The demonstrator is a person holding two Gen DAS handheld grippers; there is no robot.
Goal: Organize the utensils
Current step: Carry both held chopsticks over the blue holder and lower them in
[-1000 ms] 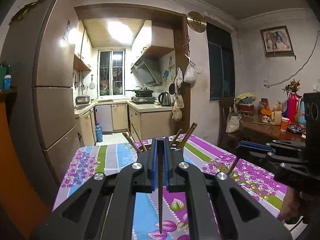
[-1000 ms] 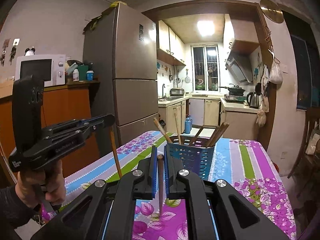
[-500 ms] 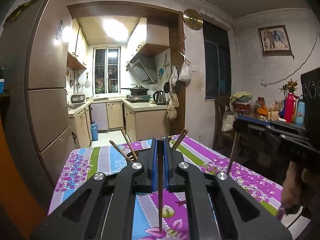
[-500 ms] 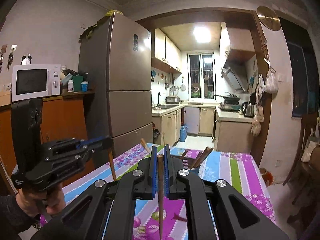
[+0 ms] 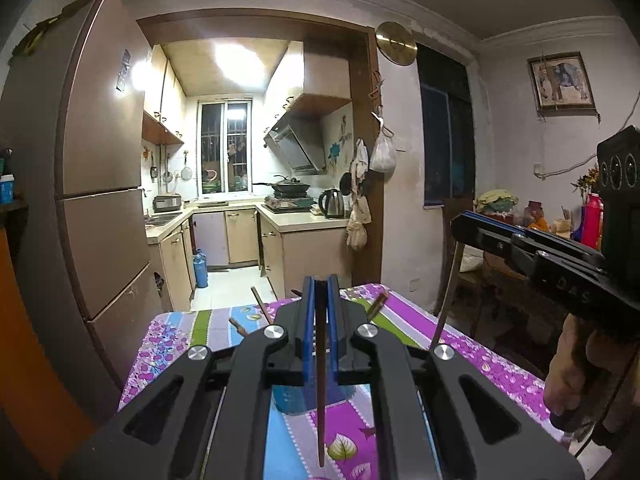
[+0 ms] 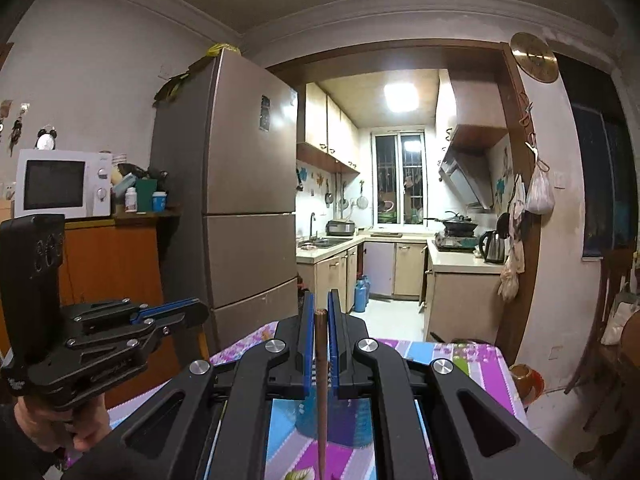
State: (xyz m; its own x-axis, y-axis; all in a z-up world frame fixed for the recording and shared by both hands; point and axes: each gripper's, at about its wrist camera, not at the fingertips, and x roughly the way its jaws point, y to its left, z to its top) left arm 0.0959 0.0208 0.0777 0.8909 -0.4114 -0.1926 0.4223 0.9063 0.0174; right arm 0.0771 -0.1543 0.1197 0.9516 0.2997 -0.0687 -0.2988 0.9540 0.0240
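Note:
My left gripper (image 5: 320,292) is shut on a brown chopstick (image 5: 321,392) that hangs point down between the blue pads. My right gripper (image 6: 319,308) is shut on a second brown chopstick (image 6: 321,380), also point down. Both are held above a blue perforated utensil basket (image 6: 352,420), seen under the left gripper too (image 5: 288,396). Several chopsticks (image 5: 256,300) stick up out of it. The right gripper shows at the right of the left wrist view (image 5: 460,224), its chopstick (image 5: 446,296) hanging down. The left gripper shows at the left of the right wrist view (image 6: 200,312).
The basket stands on a table with a flowered, striped cloth (image 5: 460,344). A tall fridge (image 6: 240,200) stands left of the table. A kitchen opens behind (image 5: 240,220). A chair and cluttered side table (image 5: 500,208) are at the right.
Both grippers have risen and tilted up with their chopsticks. The basket has dropped lower in both views, now mostly hidden under the fingers.

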